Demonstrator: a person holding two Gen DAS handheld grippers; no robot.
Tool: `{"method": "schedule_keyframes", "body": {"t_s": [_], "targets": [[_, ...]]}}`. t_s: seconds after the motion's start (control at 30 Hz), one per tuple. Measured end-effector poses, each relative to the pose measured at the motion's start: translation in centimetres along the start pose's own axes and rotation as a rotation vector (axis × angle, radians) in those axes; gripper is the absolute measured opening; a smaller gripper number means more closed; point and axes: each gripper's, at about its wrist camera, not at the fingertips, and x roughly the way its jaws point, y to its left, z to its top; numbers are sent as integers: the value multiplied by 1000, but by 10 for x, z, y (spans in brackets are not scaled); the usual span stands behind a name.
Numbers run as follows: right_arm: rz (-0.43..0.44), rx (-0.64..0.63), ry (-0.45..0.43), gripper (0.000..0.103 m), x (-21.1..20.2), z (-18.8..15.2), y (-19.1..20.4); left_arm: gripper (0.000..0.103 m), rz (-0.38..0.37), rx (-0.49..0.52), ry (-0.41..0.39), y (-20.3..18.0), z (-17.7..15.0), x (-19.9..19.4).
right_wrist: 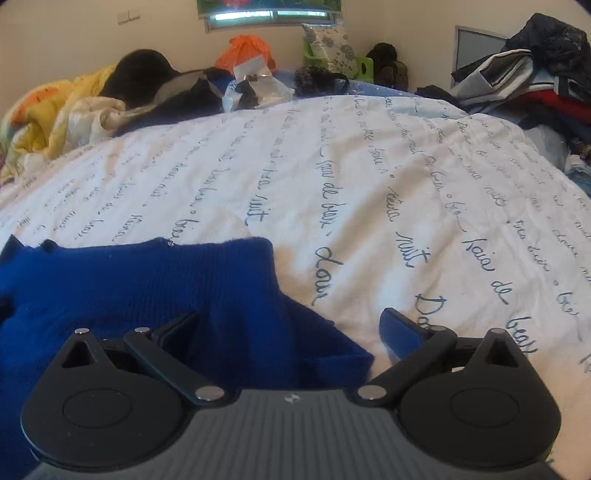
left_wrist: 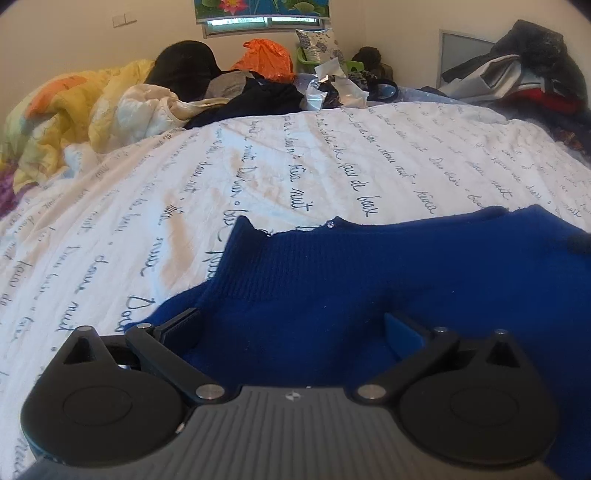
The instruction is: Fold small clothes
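A dark blue knitted garment lies flat on the white bedsheet with script lettering. My left gripper is open, low over the garment's left near part, with knit between its fingers. In the right wrist view the same blue garment fills the lower left. My right gripper is open over the garment's right near corner; its left finger is over the knit, its right finger over bare sheet. Neither gripper holds anything.
A yellow quilt, black and orange items and crumpled plastic are piled along the bed's far edge. A heap of dark clothes sits at the far right. A window is in the back wall.
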Motion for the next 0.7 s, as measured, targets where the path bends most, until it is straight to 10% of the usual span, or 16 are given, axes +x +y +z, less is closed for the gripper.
{"method": "schedule_keyframes", "body": {"t_s": [0.1, 0.2, 0.3, 0.43, 0.7], "targets": [[119, -26, -155, 102, -53, 1, 24, 103, -57, -36, -48, 2, -5, -35], [298, -94, -101, 102, -54, -6, 58, 103, -117, -73, -6, -3, -13, -34], [232, -179, 66, 102, -9, -29, 76, 103, -81, -21, -28, -1, -30, -19], [217, -172, 45, 103, -18, -39, 59, 103, -28, -53, 9, 19, -32, -28], [287, 180, 128, 102, -99, -73, -19, 100, -86, -334, 79, 75, -84, -100]]}}
